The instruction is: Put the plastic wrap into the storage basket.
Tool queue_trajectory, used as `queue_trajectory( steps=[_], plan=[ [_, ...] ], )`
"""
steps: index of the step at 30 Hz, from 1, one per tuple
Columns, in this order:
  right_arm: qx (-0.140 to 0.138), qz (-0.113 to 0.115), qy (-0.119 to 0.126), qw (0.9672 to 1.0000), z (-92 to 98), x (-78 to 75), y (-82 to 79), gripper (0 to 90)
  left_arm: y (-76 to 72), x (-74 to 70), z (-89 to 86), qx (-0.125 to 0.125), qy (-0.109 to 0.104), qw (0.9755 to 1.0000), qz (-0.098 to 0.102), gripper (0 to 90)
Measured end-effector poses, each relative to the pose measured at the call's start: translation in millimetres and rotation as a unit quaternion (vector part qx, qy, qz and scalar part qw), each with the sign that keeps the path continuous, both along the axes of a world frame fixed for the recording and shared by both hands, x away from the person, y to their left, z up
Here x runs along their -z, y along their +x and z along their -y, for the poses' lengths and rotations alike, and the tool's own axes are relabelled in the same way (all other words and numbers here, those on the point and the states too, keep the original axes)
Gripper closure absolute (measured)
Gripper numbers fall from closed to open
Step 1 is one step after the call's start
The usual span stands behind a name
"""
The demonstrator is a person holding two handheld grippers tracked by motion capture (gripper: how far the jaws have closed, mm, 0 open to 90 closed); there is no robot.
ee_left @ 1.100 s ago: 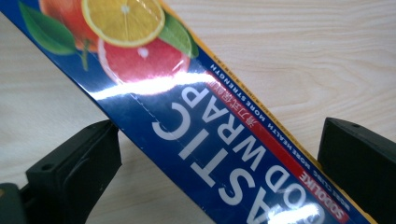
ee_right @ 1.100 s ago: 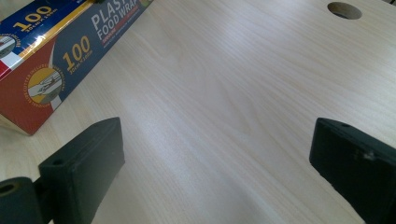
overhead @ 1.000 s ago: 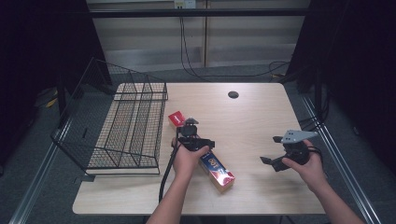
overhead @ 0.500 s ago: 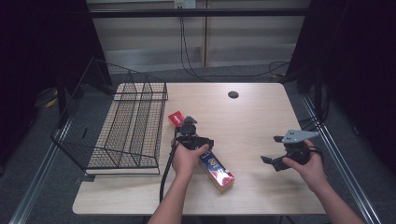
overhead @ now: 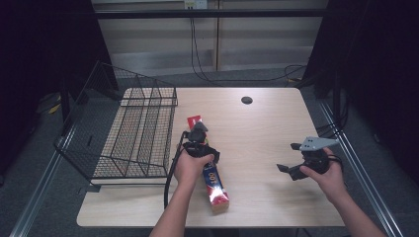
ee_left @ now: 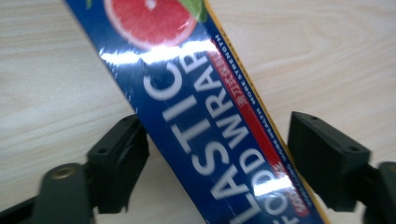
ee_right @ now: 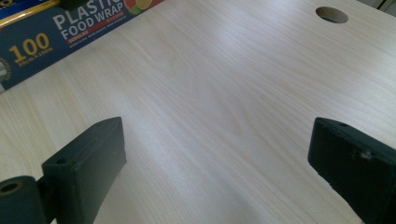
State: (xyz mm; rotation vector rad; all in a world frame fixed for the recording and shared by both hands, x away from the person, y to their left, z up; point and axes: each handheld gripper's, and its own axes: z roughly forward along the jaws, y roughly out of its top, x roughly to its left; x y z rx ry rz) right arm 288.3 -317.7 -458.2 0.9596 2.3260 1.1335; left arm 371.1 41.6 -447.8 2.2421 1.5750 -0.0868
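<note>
A long blue plastic food wrap box (overhead: 210,173) is seen lying flat on the light wood desk (overhead: 267,128), lower centre of the high view, angled from a red end nr the wire basket (overhead: 133,133) down to the desk's front edge. The left tool (overhead: 197,140) is held over the box's upper part by the left hand (overhead: 190,165). In the left gripper view the box (ee_left: 205,116) is seen passing diagonally betw. the two black jaws; the jaws are spread, w/ a gap visible on the right side, contact on the left can't be told. The right tool (overhead: 291,170) is held by the right hand (overhead: 326,175) at right of frame, well apart from the box, jaws spread wide over bare desk (ee_right: 224,102). A round cable hole (overhead: 246,100) is seen at upper centre.
</note>
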Motion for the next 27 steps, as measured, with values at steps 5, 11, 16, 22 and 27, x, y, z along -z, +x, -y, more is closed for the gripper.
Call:
queue_trajectory(
  steps=[5,11,16,22,27],
  plan=[
    [0.003,0.002,0.000,1.0000,-0.8,-0.1,0.2,4.1,0.3,-0.7,-3.7,-0.006,0.005,0.9999,0.006,28.3],
    [0.001,0.000,0.000,1.0000,-1.3,0.0,0.7,4.1,4.8,6.0,3.0,-0.013,0.021,0.9996,0.016,19.4],
    [0.000,0.000,0.001,1.0000,-0.3,0.4,0.9,4.2,9.7,16.3,7.7,-0.022,0.021,0.9995,0.002,14.9],
    [0.004,0.003,0.002,1.0000,0.1,0.5,1.6,4.3,11.4,10.6,3.8,-0.021,0.037,0.9990,-0.013,29.6],
    [0.001,0.002,0.003,1.0000,-0.6,0.3,1.8,4.3,8.6,2.6,1.4,0.016,0.055,0.9982,-0.021,42.4]
  ],
)
